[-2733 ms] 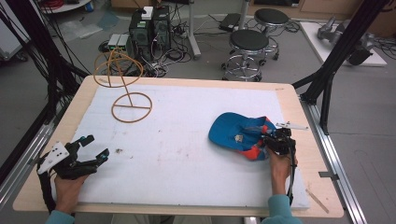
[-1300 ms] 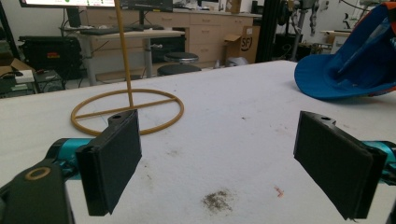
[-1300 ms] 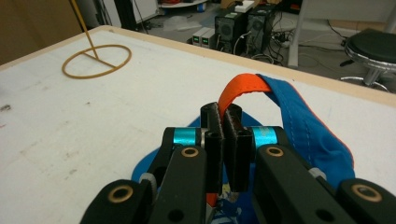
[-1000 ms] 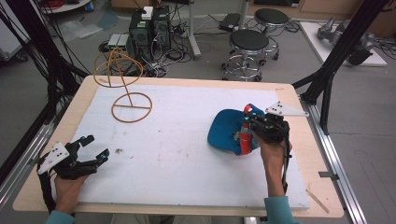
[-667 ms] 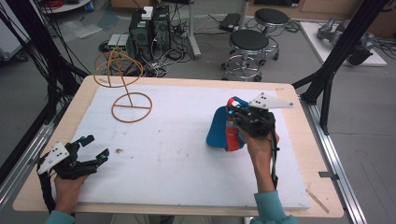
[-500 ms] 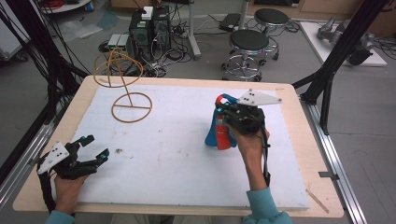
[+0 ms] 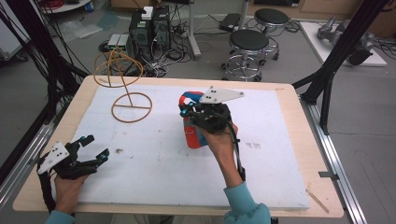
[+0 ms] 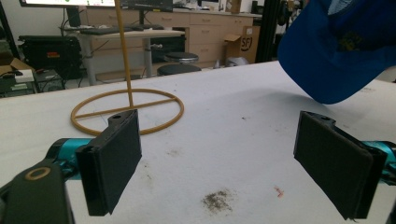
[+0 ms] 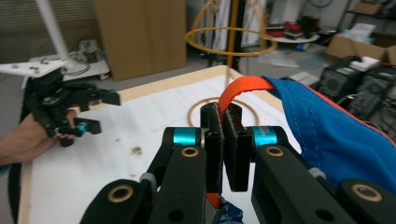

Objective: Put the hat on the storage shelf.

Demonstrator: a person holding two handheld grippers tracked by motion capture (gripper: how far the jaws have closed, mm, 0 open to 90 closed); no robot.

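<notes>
My right gripper (image 9: 223, 135) pinches the blue fabric cap's orange strap (image 9: 243, 89), lifted mid-worktop. My left gripper (image 7: 91, 149), jaws spread, rests near the worktop's front-left corner.

The high camera hangs above my side of the worktop (image 7: 280, 186), looking forward and down, far enough to take in the whole board and the floor beyond. The camera on my left tongs (image 8: 219, 163) sits low over the surface, looking along its jaws toward the wire stand (image 8: 126, 109). The one on my right tongs (image 9: 224, 140) sits higher, close behind its jaws, facing that same stand and my left hand (image 9: 28, 135). All three views share the stand.
</notes>
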